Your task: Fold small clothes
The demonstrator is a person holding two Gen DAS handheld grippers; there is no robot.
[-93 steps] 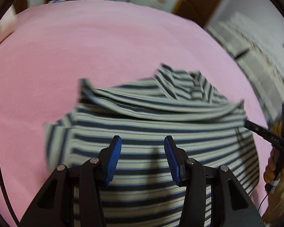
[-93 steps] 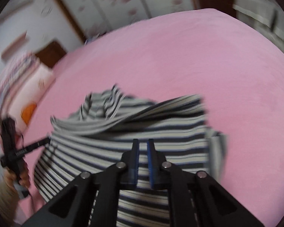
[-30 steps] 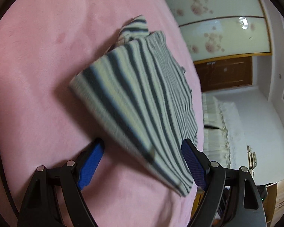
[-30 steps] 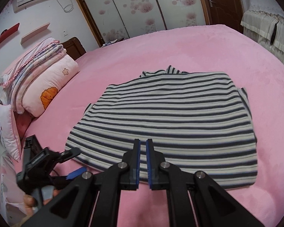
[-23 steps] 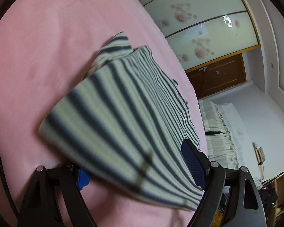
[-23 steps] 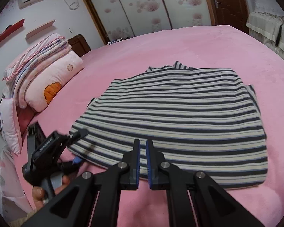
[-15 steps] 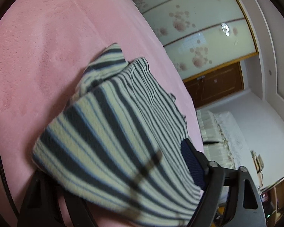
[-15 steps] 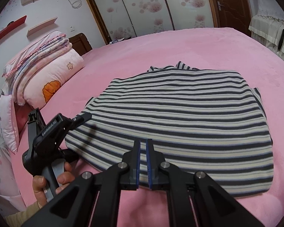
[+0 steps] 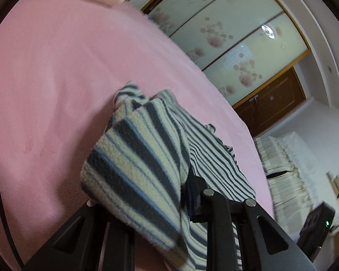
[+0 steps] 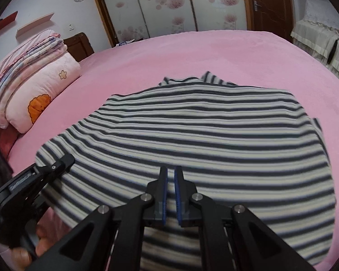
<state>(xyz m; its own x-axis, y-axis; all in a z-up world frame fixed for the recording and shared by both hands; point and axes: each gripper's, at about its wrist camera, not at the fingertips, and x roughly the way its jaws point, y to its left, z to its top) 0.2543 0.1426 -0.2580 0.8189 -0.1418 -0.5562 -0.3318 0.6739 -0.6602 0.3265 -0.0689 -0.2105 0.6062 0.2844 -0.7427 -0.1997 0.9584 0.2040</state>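
Observation:
A grey-and-cream striped shirt point(image 10: 203, 135) lies spread on the pink bed point(image 10: 192, 52). In the left wrist view a corner of the shirt point(image 9: 142, 158) is lifted and bunched between the jaws of my left gripper point(image 9: 169, 194), which are closing on it. The cloth hides the left finger. From the right wrist view the left gripper point(image 10: 61, 161) sits at the shirt's near left corner, held by a hand point(image 10: 22, 253). My right gripper point(image 10: 170, 176) hovers over the shirt's near edge, shut with nothing between its pads.
A pink pillow point(image 10: 40, 99) and folded blankets point(image 10: 29, 52) lie at the bed's left end. Sliding wardrobe doors point(image 10: 169, 4) stand behind the bed. Cloth-covered furniture point(image 10: 323, 36) is at the right. Bare pink bedding surrounds the shirt.
The left jaws came together on the shirt's corner and lifted it off the bed. The right gripper, still shut, dropped lower and closer over the shirt's near edge.

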